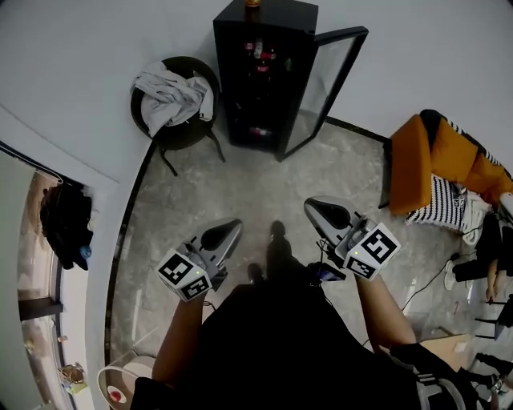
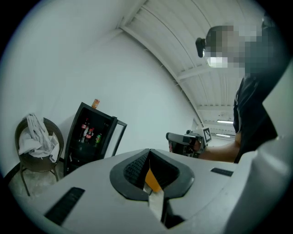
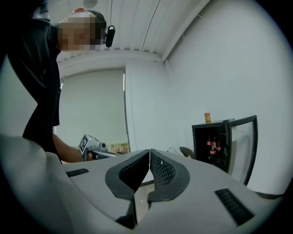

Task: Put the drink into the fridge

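Over the marbled floor point(image 1: 240, 184), just in front of our body, we hold both tools out level and well apart from the fridge point(image 1: 240, 96). It stands against the white wall point(image 1: 96, 48) at the far edge of the floor, its glass door point(image 1: 330, 84) swung open to the right. Our left gripper point(image 1: 236, 227) has its jaws pressed together at the tips, as its own view shows. A sliver of orange point(image 2: 153, 179) sits in the slot behind those tips, and we cannot tell what it is. Our right gripper point(image 1: 310, 207) is likewise closed tip to tip with nothing between the pads, so neither tool carries a drink. The drinks we can see are all at the fridge. Several bottles point(image 2: 87, 132) stand upright on an upper shelf inside, red-labelled ones beside a green one, and a small orange container point(image 1: 252, 3) stands on the fridge's top. Just left of the fridge a dark round chair point(image 1: 186, 136) carries a crumpled pale cloth point(image 1: 172, 96). At the right edge of the floor we see an orange seat point(image 1: 417, 164) with a striped cushion point(image 1: 439, 204) leaning at its foot
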